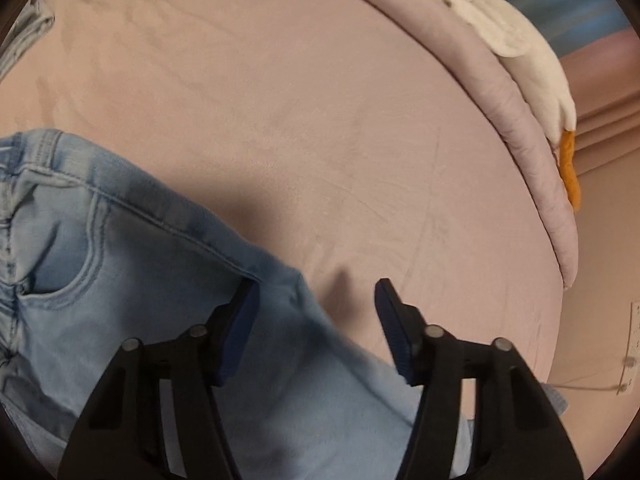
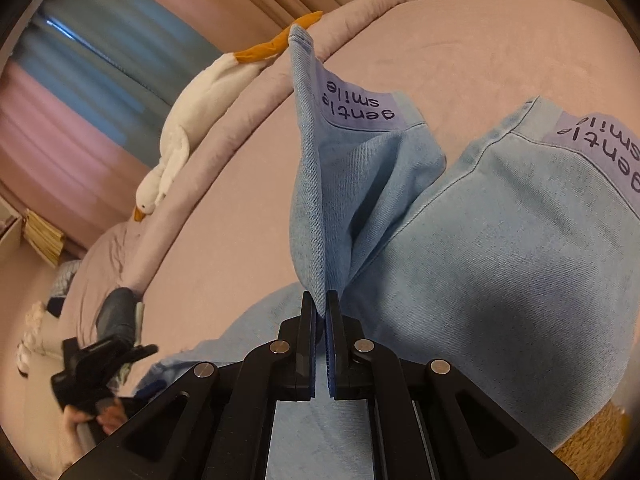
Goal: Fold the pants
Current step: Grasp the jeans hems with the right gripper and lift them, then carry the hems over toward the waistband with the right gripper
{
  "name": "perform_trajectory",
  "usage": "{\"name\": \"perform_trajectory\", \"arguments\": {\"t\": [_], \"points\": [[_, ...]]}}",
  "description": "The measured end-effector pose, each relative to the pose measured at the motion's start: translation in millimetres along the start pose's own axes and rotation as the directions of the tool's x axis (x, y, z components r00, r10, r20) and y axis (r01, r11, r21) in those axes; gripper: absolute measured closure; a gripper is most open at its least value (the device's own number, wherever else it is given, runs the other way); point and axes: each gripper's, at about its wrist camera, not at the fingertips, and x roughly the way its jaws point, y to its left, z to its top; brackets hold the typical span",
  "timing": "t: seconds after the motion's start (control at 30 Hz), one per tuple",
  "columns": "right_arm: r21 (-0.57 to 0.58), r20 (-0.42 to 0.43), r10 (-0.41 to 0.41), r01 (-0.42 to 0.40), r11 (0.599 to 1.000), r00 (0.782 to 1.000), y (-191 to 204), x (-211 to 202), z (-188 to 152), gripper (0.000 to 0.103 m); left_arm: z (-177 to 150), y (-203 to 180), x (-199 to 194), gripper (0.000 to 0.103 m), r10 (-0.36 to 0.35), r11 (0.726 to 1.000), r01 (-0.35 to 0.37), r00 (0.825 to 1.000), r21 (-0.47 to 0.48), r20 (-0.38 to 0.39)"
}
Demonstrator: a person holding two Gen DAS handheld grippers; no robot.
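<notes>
A: Nearest in the right wrist view: right gripper (image 2: 322,304) clenched on a raised fold of the light blue jeans (image 2: 500,272), leg end standing up from the pads.
B: Left wrist view?
A: Left gripper (image 1: 316,312) unclamped, jaws apart over the jeans' (image 1: 120,280) seam edge, nothing pinched. Waistband and pocket seen only here.
B: Only in the right view?
A: Two purple "gentle smile" cuff patches (image 2: 362,110), plus a hand (image 2: 86,420) holding the other gripper at lower left.
B: Counts?
A: One pair of jeans, flat on the pink bedsheet (image 1: 300,100). One white plush goose (image 2: 188,120), both views. Two grippers.
</notes>
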Motion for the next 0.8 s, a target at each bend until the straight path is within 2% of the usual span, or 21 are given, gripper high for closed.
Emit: {"name": "perform_trajectory", "arguments": {"t": [0.03, 0.1, 0.13, 0.17, 0.27, 0.33, 0.47, 0.53, 0.63, 0.73, 0.8], "points": [[0.0, -0.001, 0.005, -0.005, 1.0, 1.0, -3.3, -2.3, -1.6, 0.098, 0.5, 1.5, 2.3, 0.071, 0.017, 1.0, -0.017, 1.0, 0.0, -0.006], [-0.005, -0.001, 0.004, -0.004, 1.0, 1.0, -4.6, -3.4, -2.4, 0.098, -0.9, 2.2, 0.1, 0.089, 0.052, 0.997, -0.052, 0.999, 0.05, -0.001], [-0.007, -0.001, 0.006, -0.006, 1.0, 1.0, -4.0, -3.8, -1.9, 0.098, -3.5, 4.6, -4.3, 0.097, 0.025, 0.998, -0.026, 1.0, 0.064, 0.01], [-0.013, 0.002, 0.004, -0.004, 1.0, 1.0, -3.3, -4.8, -1.3, 0.098, -7.8, 9.9, -13.0, 0.099, -0.04, 0.997, 0.039, 0.999, 0.062, 0.018], [-0.045, 0.015, -0.007, 0.008, 0.999, 1.0, 1.0, -11.8, 1.1, 0.098, -18.8, 22.5, -43.5, 0.099, -0.122, 0.991, 0.119, 0.991, 0.06, 0.056], [-0.053, 0.023, 0.001, 0.001, 0.999, 1.0, 4.0, -20.6, 3.6, 0.098, -34.2, 31.5, -76.0, 0.099, -0.195, 0.979, 0.189, 0.977, 0.075, 0.088], [-0.08, 0.064, 0.023, -0.018, 0.997, 0.998, 7.8, -50.7, 6.9, 0.098, -86.6, 57.3, -148.3, 0.099, -0.317, 0.939, 0.288, 0.936, 0.187, 0.155], [-0.092, 0.093, 0.029, -0.021, 0.996, 0.995, 4.9, -72.3, 5.3, 0.098, -115.0, 63.0, -163.1, 0.098, -0.338, 0.922, 0.293, 0.928, 0.252, 0.158], [-0.069, 0.109, 0.035, -0.027, 0.997, 0.993, -7.9, -94.0, -1.1, 0.098, -158.9, 87.9, -171.0, 0.098, -0.308, 0.925, 0.257, 0.938, 0.281, 0.157], [-0.026, 0.072, 0.013, -0.011, 1.0, 0.997, -25.0, -97.3, -13.7, 0.098, -184.7, 108.0, -154.6, 0.098, -0.262, 0.94, 0.222, 0.956, 0.257, 0.132], [-0.022, 0.054, -0.022, 0.023, 0.999, 0.998, -32.1, -95.1, -22.5, 0.098, -189.8, 118.4, -134.9, 0.097, -0.231, 0.952, 0.202, 0.967, 0.231, 0.104]]}}
